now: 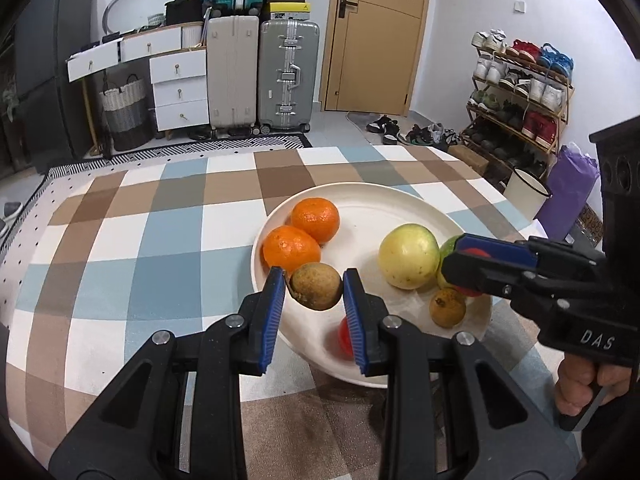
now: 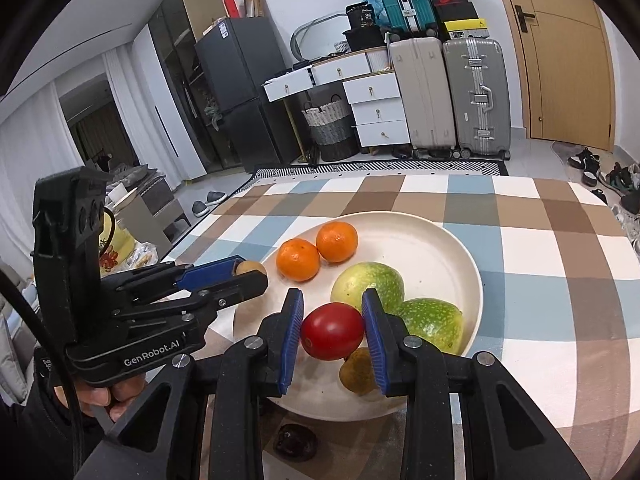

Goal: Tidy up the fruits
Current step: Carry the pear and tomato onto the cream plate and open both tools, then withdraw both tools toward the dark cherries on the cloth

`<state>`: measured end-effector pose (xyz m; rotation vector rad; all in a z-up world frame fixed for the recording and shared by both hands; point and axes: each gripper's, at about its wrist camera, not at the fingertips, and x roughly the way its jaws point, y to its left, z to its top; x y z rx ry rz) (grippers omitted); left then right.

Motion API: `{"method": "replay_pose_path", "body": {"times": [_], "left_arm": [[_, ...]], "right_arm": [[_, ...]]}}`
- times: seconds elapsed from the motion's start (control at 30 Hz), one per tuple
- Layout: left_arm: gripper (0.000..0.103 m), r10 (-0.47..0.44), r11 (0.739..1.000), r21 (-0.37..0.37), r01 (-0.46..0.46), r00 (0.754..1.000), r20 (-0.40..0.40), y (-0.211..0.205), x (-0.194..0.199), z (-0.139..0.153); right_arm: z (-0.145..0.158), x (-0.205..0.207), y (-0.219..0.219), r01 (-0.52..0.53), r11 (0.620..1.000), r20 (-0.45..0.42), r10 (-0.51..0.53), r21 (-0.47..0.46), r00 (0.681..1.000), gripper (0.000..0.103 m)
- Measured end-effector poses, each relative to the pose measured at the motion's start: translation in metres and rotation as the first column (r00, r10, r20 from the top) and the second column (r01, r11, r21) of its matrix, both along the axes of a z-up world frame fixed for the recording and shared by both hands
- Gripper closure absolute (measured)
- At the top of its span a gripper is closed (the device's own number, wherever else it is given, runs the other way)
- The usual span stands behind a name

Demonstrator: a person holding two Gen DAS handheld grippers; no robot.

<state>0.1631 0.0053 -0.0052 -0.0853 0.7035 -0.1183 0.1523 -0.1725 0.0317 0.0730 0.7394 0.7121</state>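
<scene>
Over a cream plate point(image 2: 448, 240) on a checked table point(image 1: 140, 240), two hand-held grippers each carry one fruit. The left gripper point(image 1: 315, 286) is clenched on a brown fruit point(image 1: 316, 286); the right gripper point(image 2: 332, 330) clamps a red fruit point(image 2: 332, 331). Both hang just above the plate, apparently arriving to be set down with their kind. Lying on the plate: two oranges point(image 2: 299, 259), two green fruits point(image 2: 370, 286), one more brown fruit point(image 1: 447, 307).
</scene>
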Motion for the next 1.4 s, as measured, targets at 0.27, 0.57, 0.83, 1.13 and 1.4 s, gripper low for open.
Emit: {"method": "replay_pose_path", "body": {"times": [0.27,0.57,0.83,1.13,1.4], "left_arm": [[0.075,-0.010,1.000,0.011,0.010,1.000,0.006,-0.003,-0.003,0.001],[0.009,0.016,0.999,0.030,-0.017,0.999,0.040,0.003,-0.028,0.019],[0.000,0.028,0.998,0.062,-0.031,0.999,0.043,0.000,-0.062,0.025],[0.000,0.058,0.997,0.047,-0.059,0.998,0.018,0.002,-0.079,0.016],[0.000,0.060,0.997,0.041,-0.059,0.998,-0.016,-0.001,-0.080,0.010]], "right_arm": [[0.004,0.002,-0.006,0.060,0.998,0.029,-0.060,-0.015,0.998,0.056],[0.018,-0.010,-0.036,0.113,0.993,0.058,-0.112,-0.020,0.992,0.004],[0.023,-0.026,-0.044,0.123,0.989,0.064,-0.118,-0.080,0.991,0.001],[0.010,-0.043,-0.037,0.081,0.989,0.044,-0.076,-0.126,0.996,0.000],[-0.001,-0.047,-0.032,0.050,0.982,0.010,-0.049,-0.182,0.999,0.000]]}}
